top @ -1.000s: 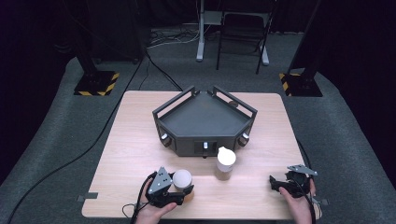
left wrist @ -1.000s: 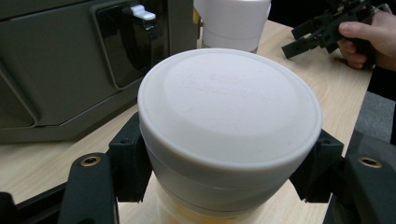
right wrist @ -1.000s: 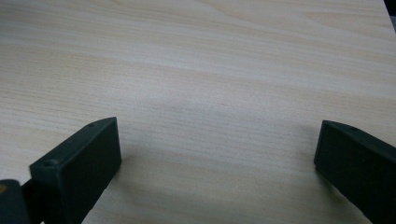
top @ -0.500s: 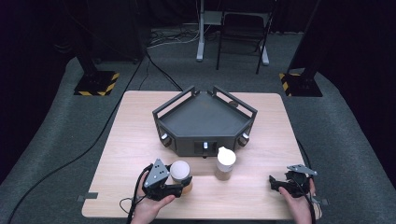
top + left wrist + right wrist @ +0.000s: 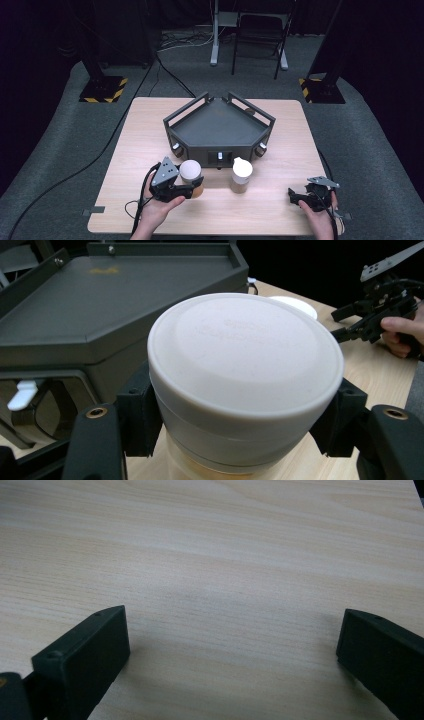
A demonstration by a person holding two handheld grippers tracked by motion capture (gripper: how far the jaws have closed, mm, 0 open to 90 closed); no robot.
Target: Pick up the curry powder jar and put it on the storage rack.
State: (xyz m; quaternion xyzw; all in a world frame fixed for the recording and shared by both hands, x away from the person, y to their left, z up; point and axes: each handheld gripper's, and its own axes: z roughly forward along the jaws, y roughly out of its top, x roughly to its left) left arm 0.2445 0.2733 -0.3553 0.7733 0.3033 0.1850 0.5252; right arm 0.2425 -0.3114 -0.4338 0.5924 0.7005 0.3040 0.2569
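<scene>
The left claw [image 5: 192,186] grips a white-lidded jar [image 5: 190,172] at the front left of the counter [image 5: 150,130], just before the grey tray [image 5: 220,125]; perhaps it is lifted a little. A second jar [image 5: 241,174] stands beside. The right claw [image 5: 295,196] is open, empty.

Ahead of the left tool [image 5: 192,189], the dark angular tray [image 5: 218,131] blocks passage; the second lidded jar [image 5: 241,174] stands just to its right. Bare tabletop [image 5: 280,200] lies open between that jar and the right tool [image 5: 296,196].
</scene>
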